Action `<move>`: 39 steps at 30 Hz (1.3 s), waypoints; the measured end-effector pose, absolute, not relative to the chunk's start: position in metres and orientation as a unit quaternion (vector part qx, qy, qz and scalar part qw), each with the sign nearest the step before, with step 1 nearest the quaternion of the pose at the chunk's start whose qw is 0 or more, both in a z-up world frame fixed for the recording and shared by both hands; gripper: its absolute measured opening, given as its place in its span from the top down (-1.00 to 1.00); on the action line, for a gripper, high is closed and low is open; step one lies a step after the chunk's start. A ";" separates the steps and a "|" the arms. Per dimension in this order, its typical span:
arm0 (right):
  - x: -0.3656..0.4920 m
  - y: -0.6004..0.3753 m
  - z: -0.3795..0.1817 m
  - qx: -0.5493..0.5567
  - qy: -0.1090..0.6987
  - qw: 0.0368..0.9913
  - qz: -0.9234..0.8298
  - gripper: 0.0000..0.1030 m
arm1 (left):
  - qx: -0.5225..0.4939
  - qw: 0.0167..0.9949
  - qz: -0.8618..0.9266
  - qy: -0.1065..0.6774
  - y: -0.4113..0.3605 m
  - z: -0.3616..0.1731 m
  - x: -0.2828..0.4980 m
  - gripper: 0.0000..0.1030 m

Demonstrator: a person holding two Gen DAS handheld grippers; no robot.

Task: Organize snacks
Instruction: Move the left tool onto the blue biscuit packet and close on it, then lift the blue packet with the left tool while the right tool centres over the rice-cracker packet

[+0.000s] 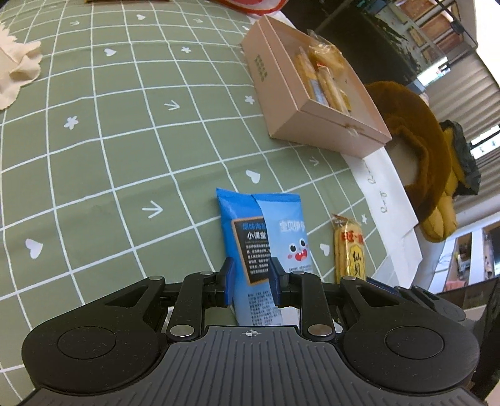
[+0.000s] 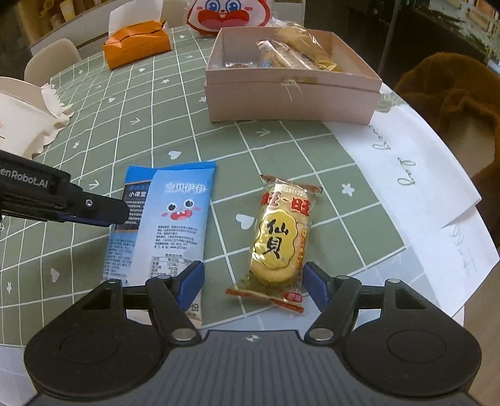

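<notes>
1. We look down on a worktop (image 2: 162, 103) covered with a green cloth with a white grid, small hearts, flowers and arrows.
2. We take the pink box (image 2: 290, 96) as our landmark: it stands open at the far side of the worktop, with wrapped snacks (image 2: 293, 53) lying inside it.
3. Left of the box and farther back sits an orange tissue pack (image 2: 137, 43); behind the box we see a red-and-white cartoon bag (image 2: 228, 14).
4. Right of the box a white sheet of paper (image 2: 415, 175) with handwriting lies on the worktop's edge, and beyond it a brown plush thing (image 1: 415, 131).
5. In front of the box lies the blue snack packet (image 2: 175, 225), flat, with a cartoon face on it.
6. Just right of that packet, also in front of the box, lies the yellow rice cracker pack (image 2: 279, 243), apart from it.
7. The left gripper (image 1: 251, 278) points steeply down; its jaws are clenched on the near end of the blue snack packet.
8. The right gripper (image 2: 253, 281) also tilts steeply down; its jaws stand released, wide apart on either side of the rice cracker pack's near end, the pads not pressing on it.
</notes>
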State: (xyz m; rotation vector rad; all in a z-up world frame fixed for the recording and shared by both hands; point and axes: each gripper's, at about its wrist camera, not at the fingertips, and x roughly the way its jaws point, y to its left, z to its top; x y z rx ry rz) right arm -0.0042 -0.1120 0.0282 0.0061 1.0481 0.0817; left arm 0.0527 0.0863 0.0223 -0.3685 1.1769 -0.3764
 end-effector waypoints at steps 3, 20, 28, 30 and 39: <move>-0.006 -0.112 0.024 0.000 0.501 0.865 0.038 -0.39 | -0.155 0.799 -0.177 0.553 0.084 0.020 0.051 0.48; -0.003 -0.107 0.023 0.000 0.498 0.867 0.027 -0.42 | -0.164 0.790 -0.202 0.556 0.084 0.015 0.049 0.12; -0.002 -0.112 0.022 0.005 0.491 0.871 0.021 -0.42 | -0.172 0.770 -0.223 0.572 0.079 0.016 0.049 -0.11; -0.002 -0.113 0.022 0.006 0.490 0.872 0.020 -0.42 | -0.167 0.772 -0.221 0.571 0.076 0.016 0.049 -0.12; -0.008 -0.117 0.025 0.018 0.490 0.871 0.022 -0.42 | -0.147 0.788 -0.190 0.567 0.072 0.018 0.048 0.13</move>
